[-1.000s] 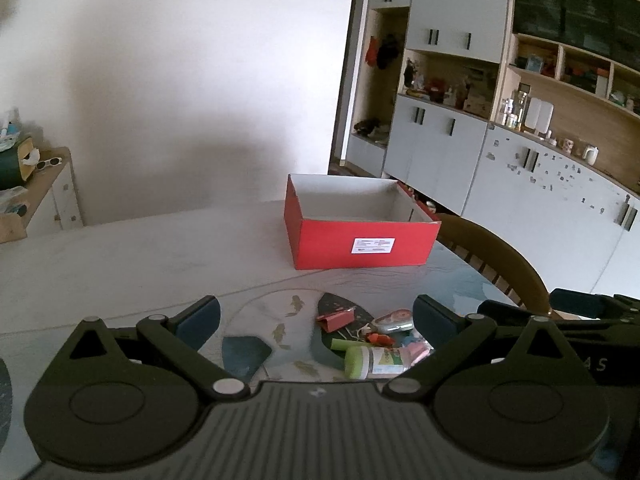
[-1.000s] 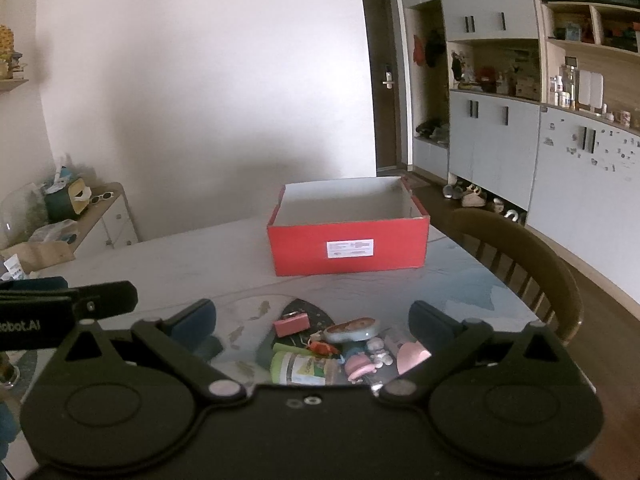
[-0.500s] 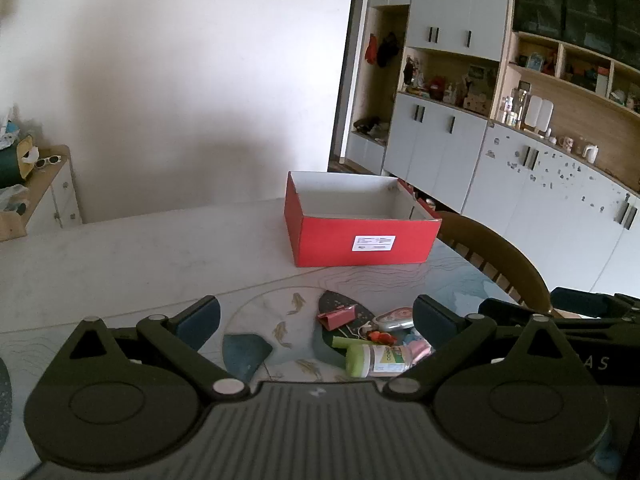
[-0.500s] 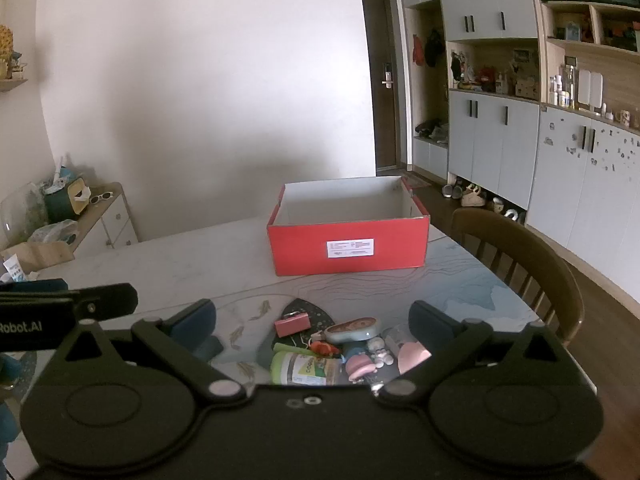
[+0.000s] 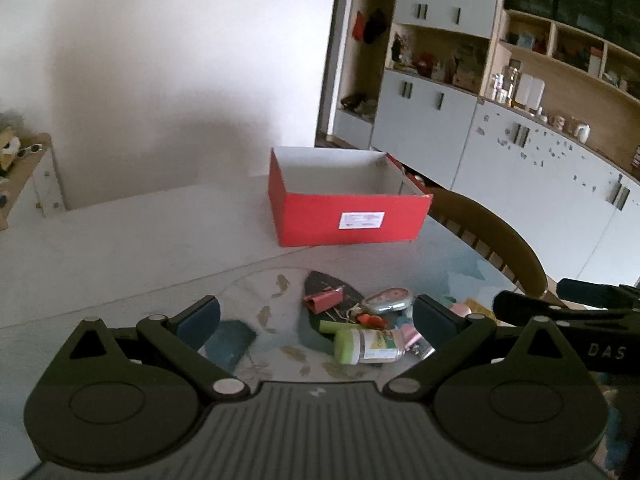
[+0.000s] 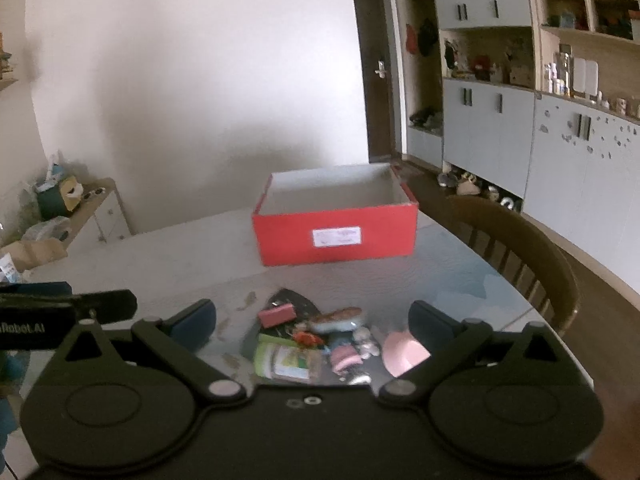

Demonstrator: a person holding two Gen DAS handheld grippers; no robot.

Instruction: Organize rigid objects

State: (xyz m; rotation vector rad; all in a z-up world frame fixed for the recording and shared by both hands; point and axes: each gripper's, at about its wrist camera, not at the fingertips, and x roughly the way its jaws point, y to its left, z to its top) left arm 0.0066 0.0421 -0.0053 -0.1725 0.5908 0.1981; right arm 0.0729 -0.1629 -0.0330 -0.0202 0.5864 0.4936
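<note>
Several small rigid objects heaped near the front edge of the table [image 5: 120, 232]: bottle with green cap [image 5: 366, 345] lying on its side, red clip [image 5: 323, 300] on a dark patch just behind it, oval silvery case [image 5: 387, 300] to the right of the clip, small orange piece [image 5: 371, 320] between case and bottle. Same heap in the right wrist view: bottle [image 6: 285, 362], red clip [image 6: 276, 315], oval case [image 6: 335, 318], a pink roll-like item [image 6: 345, 358], and a pink dish [image 6: 404, 354] at the right edge; motion blur here, so the smallest bits possibly pebbles or beads, cannot tell. Well behind the heap, open red box [image 5: 348, 214] with a white label, upright, interior white. Left gripper [image 5: 316, 316] hovering low over the heap, fingers spread wide, nothing between them. Right gripper [image 6: 312, 318] likewise spread wide and empty, heap framed between its fingers. Wooden chair [image 6: 516, 248] tucked at the table's right side; grey cabinets with open shelves [image 5: 520, 128] along the far wall.
</note>
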